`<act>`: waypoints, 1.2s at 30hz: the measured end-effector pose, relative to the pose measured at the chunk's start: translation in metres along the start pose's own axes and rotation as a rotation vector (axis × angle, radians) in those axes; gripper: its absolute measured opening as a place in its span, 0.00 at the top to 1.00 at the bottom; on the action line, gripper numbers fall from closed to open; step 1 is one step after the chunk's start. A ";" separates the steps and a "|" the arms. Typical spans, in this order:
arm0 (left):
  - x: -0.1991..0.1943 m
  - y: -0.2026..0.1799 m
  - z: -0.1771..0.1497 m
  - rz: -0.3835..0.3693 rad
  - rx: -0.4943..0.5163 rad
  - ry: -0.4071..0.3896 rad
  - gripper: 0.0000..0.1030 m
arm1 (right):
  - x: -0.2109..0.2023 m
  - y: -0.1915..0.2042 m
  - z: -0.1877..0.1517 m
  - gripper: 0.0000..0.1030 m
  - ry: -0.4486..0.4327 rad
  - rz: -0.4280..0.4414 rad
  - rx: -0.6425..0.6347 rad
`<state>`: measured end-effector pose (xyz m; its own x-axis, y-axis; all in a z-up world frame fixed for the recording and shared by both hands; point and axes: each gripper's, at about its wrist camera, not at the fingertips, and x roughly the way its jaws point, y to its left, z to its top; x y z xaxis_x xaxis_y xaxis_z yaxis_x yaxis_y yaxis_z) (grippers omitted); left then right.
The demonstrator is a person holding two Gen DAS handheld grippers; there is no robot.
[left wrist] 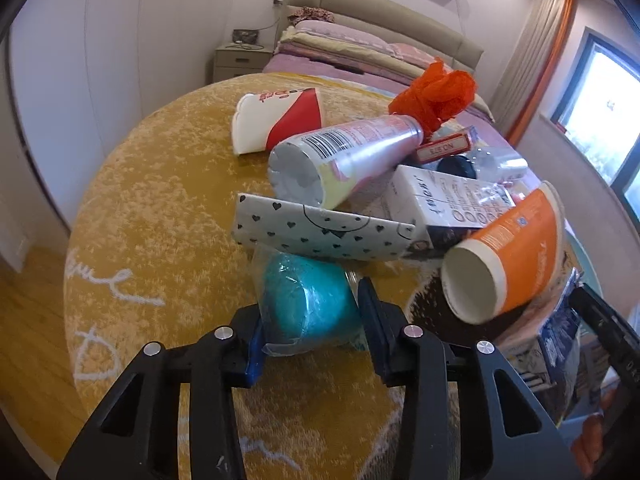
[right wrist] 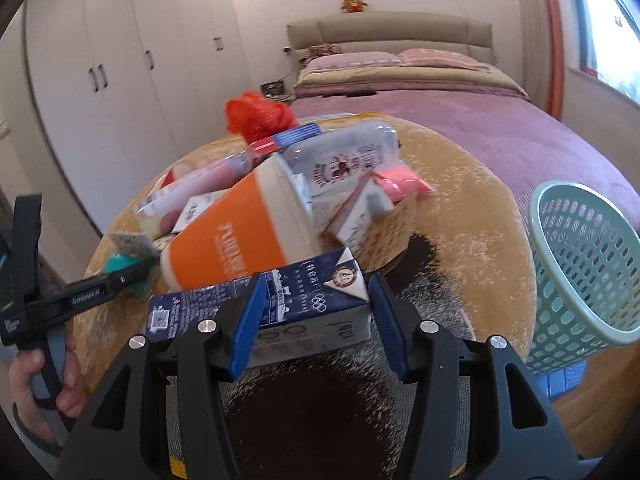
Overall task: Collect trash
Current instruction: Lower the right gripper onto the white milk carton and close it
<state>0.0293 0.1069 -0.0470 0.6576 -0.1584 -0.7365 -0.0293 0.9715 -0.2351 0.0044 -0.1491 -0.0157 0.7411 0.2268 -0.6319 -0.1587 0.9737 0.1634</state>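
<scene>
A pile of trash lies on a round yellow rug (left wrist: 160, 208). My left gripper (left wrist: 310, 316) has its jaws around a teal wrapped bundle (left wrist: 308, 304), touching both sides. Behind it lie a heart-patterned box (left wrist: 320, 228), a pink bottle (left wrist: 344, 152), an orange paper cup (left wrist: 508, 256) and a red-white cup (left wrist: 276, 120). My right gripper (right wrist: 316, 316) has its jaws around a dark blue milk carton (right wrist: 280, 300); the left pad touches it, and a small gap shows at the right pad. The orange cup (right wrist: 236, 232) leans above the carton.
A pale green mesh basket (right wrist: 580, 272) lies tilted at the rug's right edge. A red plastic bag (right wrist: 256, 114), a clear bottle (right wrist: 348, 160) and a pink packet (right wrist: 400, 180) sit further back. A bed (right wrist: 440, 92) and white wardrobes (right wrist: 120, 80) stand behind.
</scene>
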 end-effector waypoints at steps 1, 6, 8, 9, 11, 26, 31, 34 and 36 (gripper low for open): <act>-0.003 0.001 -0.003 -0.008 -0.004 -0.005 0.63 | -0.003 0.004 -0.003 0.52 -0.001 0.006 -0.011; -0.019 0.002 -0.015 -0.020 -0.017 -0.030 0.64 | -0.018 0.014 -0.015 0.52 0.024 0.041 -0.031; -0.025 0.001 -0.018 -0.020 -0.020 -0.041 0.64 | -0.026 0.018 -0.021 0.52 0.045 0.059 -0.048; -0.029 0.002 -0.020 -0.022 -0.024 -0.047 0.64 | -0.029 0.021 -0.024 0.52 0.057 0.072 -0.058; -0.032 0.004 -0.021 -0.028 -0.035 -0.052 0.64 | -0.035 0.029 -0.030 0.51 0.080 0.085 -0.089; -0.039 0.001 -0.024 -0.038 -0.023 -0.072 0.64 | -0.021 0.043 -0.051 0.24 0.132 0.036 -0.242; -0.043 -0.008 -0.024 -0.039 0.004 -0.082 0.64 | -0.010 0.053 -0.058 0.19 0.131 0.005 -0.320; -0.048 -0.011 -0.023 -0.041 0.014 -0.098 0.63 | -0.016 0.049 -0.059 0.19 0.104 0.005 -0.354; -0.049 -0.012 -0.023 -0.044 0.015 -0.103 0.63 | -0.022 0.044 -0.056 0.17 0.074 0.019 -0.367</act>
<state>-0.0199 0.0991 -0.0221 0.7317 -0.1827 -0.6567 0.0121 0.9667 -0.2555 -0.0556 -0.1102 -0.0372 0.6889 0.2331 -0.6864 -0.4056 0.9087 -0.0985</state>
